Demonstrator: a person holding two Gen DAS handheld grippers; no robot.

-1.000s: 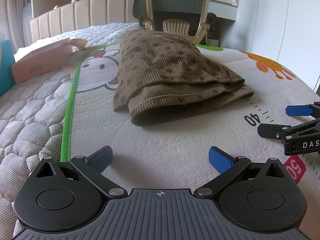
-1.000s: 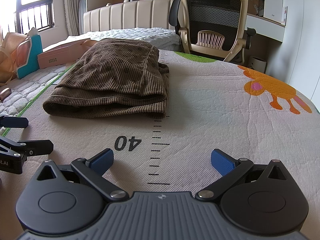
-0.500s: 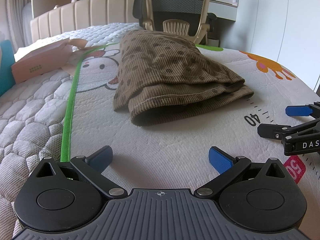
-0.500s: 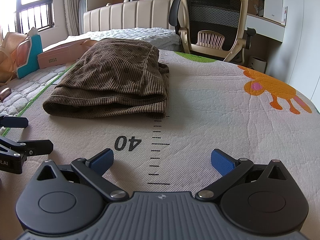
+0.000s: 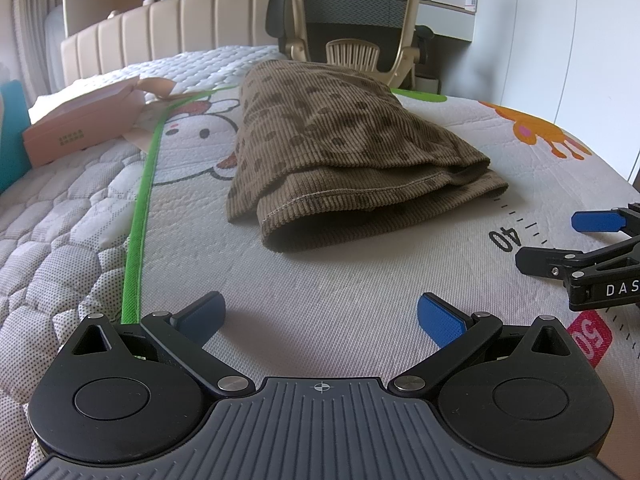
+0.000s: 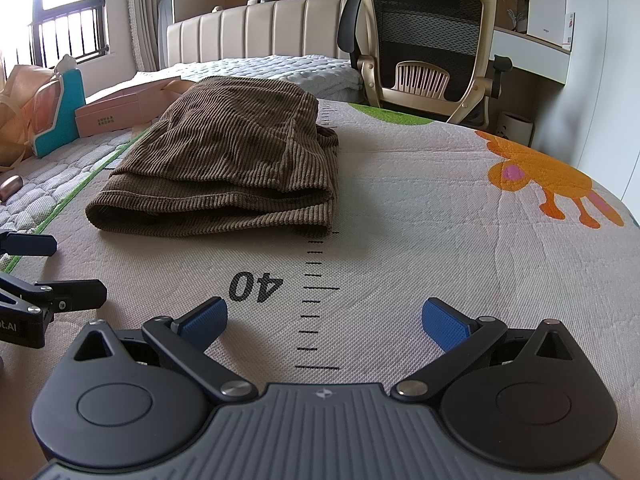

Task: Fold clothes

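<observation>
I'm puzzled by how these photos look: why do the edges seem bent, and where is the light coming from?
Right wrist view: bright, washed-out window at upper left, fisheye curving the printed quilted mat. Left wrist view: folded brown corduroy garment sharp, soft shadow at its near edge, corners blurred.

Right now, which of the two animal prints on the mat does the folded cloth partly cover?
The white cartoon face by the green stripe: the cloth overlaps its right edge. The orange animal on the other side lies fully clear of the cloth.
</observation>
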